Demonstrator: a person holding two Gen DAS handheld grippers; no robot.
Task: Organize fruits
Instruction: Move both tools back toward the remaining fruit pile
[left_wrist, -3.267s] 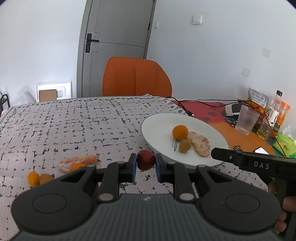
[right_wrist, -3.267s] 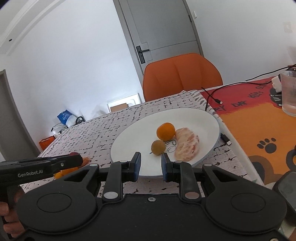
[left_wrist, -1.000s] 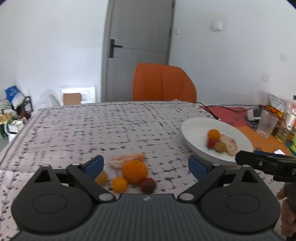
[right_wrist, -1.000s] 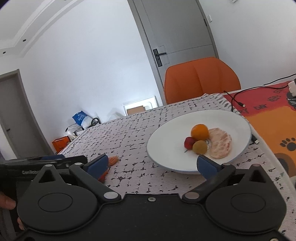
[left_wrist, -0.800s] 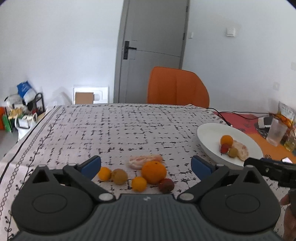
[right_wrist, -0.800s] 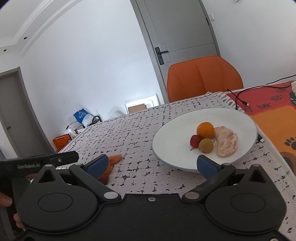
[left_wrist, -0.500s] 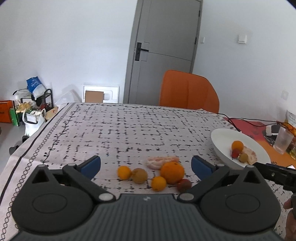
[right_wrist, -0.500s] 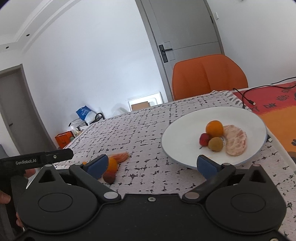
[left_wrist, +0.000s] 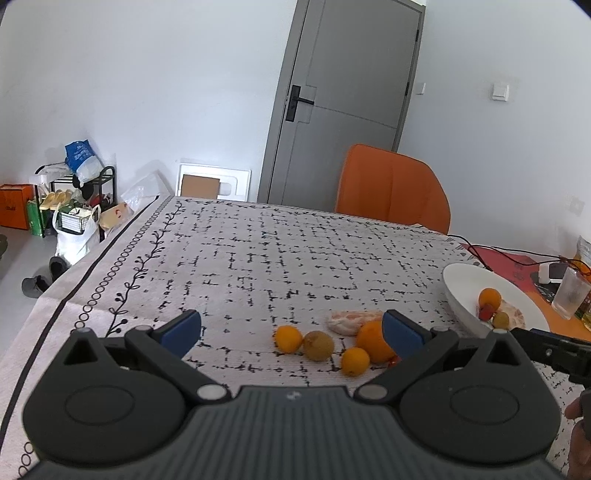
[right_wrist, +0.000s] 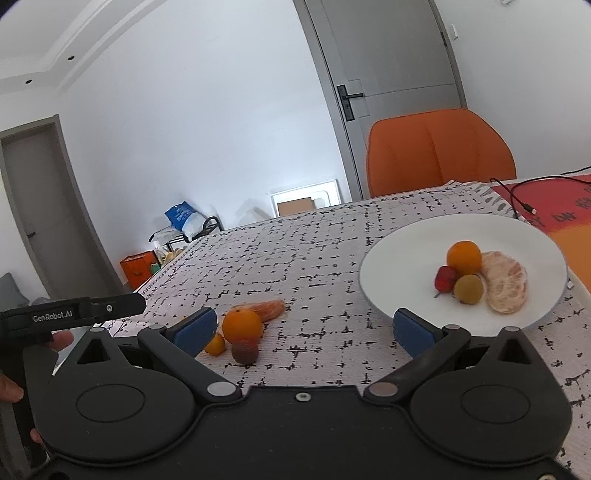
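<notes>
Fruits (left_wrist: 318, 345) sit left of centre now, tongs (left_wrist: 291, 328) spread.

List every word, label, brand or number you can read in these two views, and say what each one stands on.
"GenRobot.AI": white letters on the black bar of the left gripper, seen at the left of the right wrist view.
Red mat: dark lettering at the right edge, cut off and unreadable.
Blue bag: print too small to read.
</notes>
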